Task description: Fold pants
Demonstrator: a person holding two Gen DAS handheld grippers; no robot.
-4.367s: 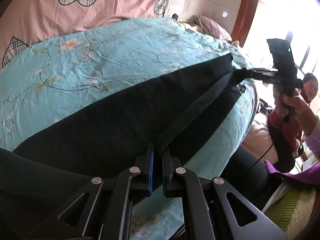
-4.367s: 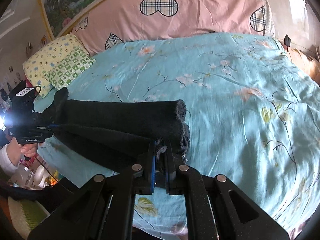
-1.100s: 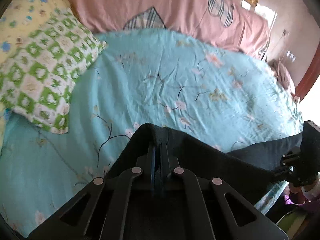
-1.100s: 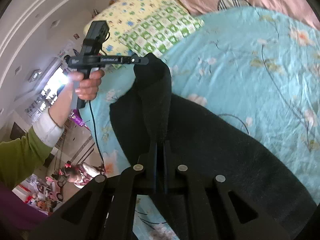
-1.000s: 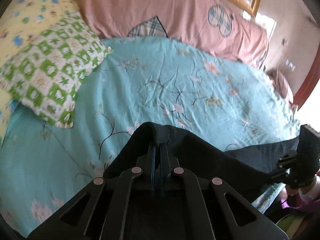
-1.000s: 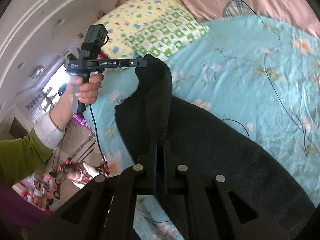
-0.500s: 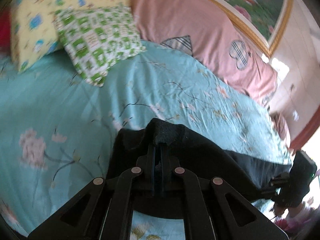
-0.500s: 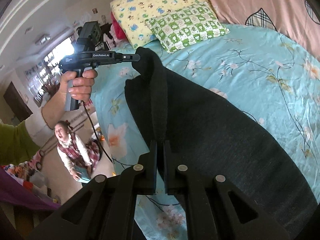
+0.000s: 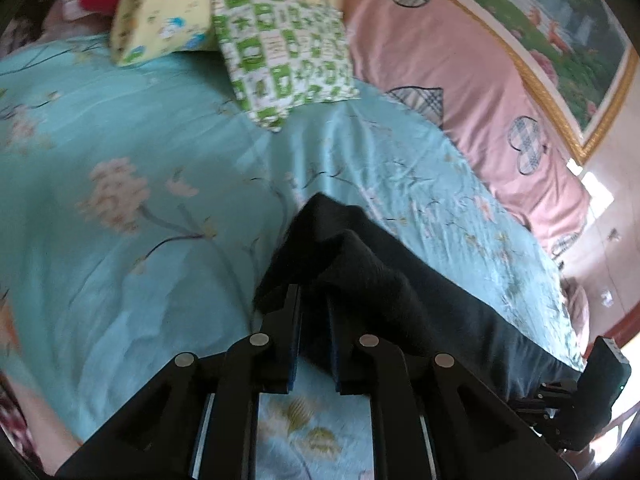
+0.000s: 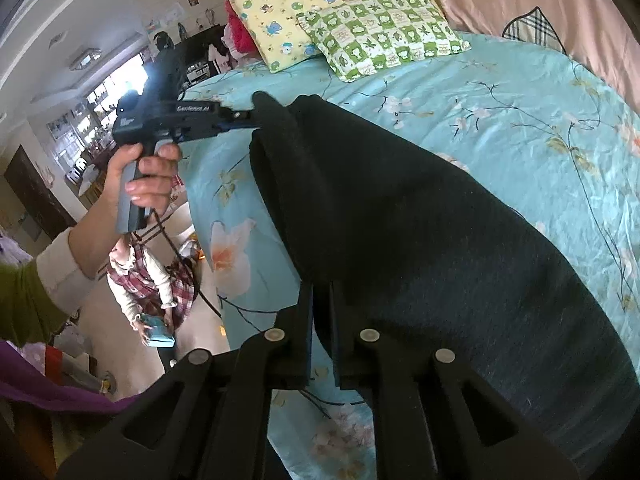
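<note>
The black pants (image 10: 420,232) lie folded lengthwise across the near side of the turquoise floral bed (image 10: 520,92). My left gripper (image 9: 313,300) pinches one end of the pants (image 9: 360,264), which bunches up over the fingers; it also shows in the right wrist view (image 10: 244,114), held by a hand at the far end of the cloth. My right gripper (image 10: 321,292) is shut on the other end, with the cloth draped to its right. It shows at the lower right of the left wrist view (image 9: 536,400).
A green checked pillow (image 9: 280,52) and a yellow pillow (image 9: 160,4) lie at the head of the bed, with a long pink pillow (image 9: 460,64) along the wall. A child (image 10: 148,276) stands on the floor beside the bed's edge.
Both grippers have carried their pants ends towards the pillows and down to the bed. The left gripper's jaws have parted slightly, with cloth still between them.
</note>
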